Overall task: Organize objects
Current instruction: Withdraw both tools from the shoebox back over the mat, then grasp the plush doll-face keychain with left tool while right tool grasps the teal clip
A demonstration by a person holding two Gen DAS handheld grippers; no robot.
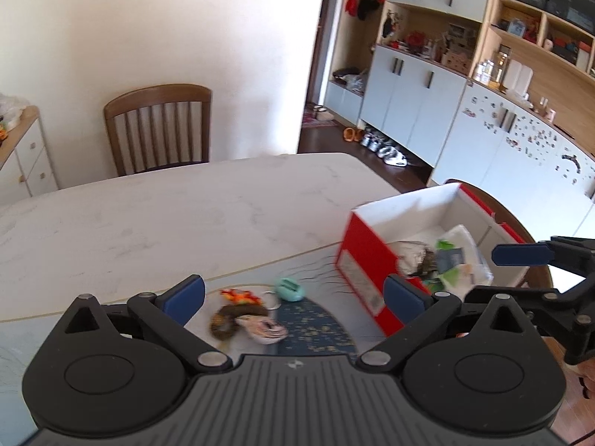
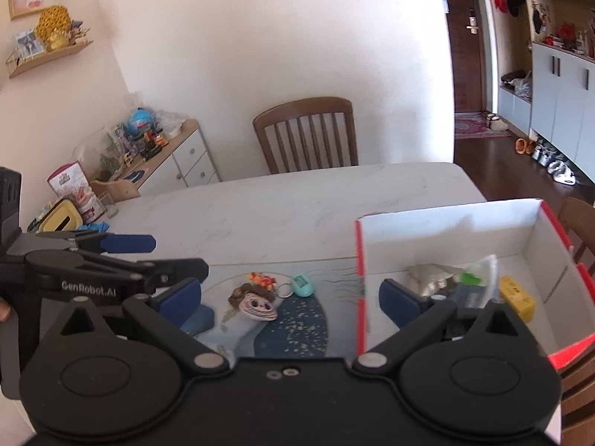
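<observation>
Your left gripper (image 1: 293, 297) is matte black plastic with a grey ribbed centre plate bearing a small white mark. Two round black housings flank that plate, each with a raised disc on top. Black link arms run forward from silver pivot pins to fingers (image 1: 184, 295) capped with blue pads. Triangular cut-outs sit in the outer links. Your right gripper (image 2: 290, 297) has the same build, but its centre plate is black with two small silver screws. Seen from the right wrist camera, the side of your left gripper carries white lettering reading GenRobot.AI
</observation>
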